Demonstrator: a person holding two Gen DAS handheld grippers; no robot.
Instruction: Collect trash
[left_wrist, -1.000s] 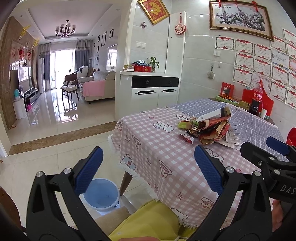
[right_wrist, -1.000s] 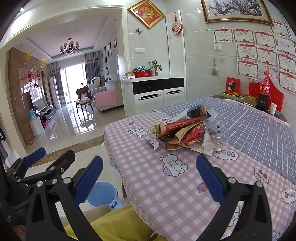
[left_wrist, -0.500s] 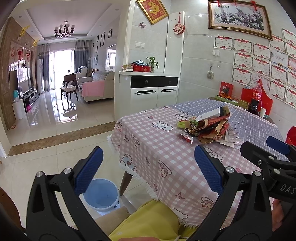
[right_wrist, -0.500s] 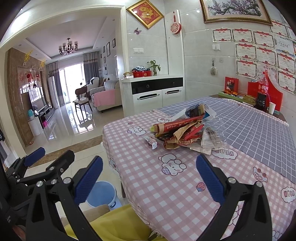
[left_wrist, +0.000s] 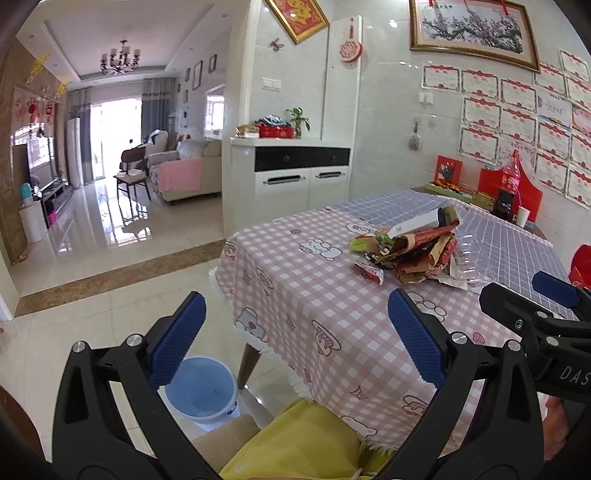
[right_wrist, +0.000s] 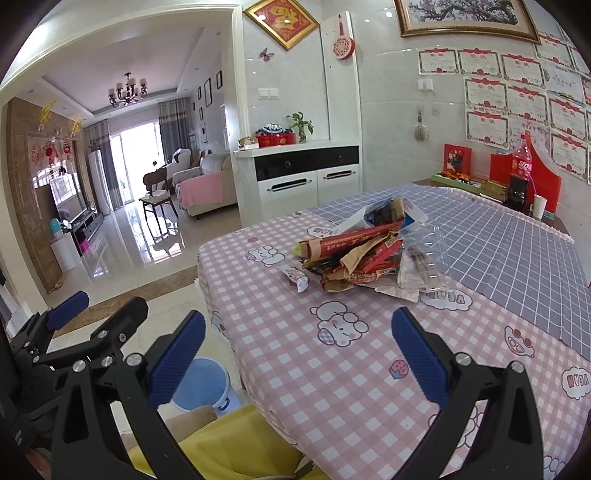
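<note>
A heap of wrappers (right_wrist: 365, 254) sits on the pink-checked cloth of the desk (right_wrist: 295, 332), at about twelve o'clock from your right gripper (right_wrist: 295, 350), with one small wrapper (right_wrist: 295, 277) lying loose at the heap's nine o'clock edge and a clear plastic tray (right_wrist: 428, 258) at its three o'clock side. Both sets of jaws stand wide apart and hold nothing. Your left gripper (left_wrist: 295, 339) hangs off the desk's near corner, the heap at its one o'clock. A blue bucket (left_wrist: 201, 387) waits on the floor beside the desk leg, at seven o'clock from the heap. The job looks barely begun: reaching is the step in hand. Next, bring one gripper forward over the heap and close on a single wrapper.
</note>
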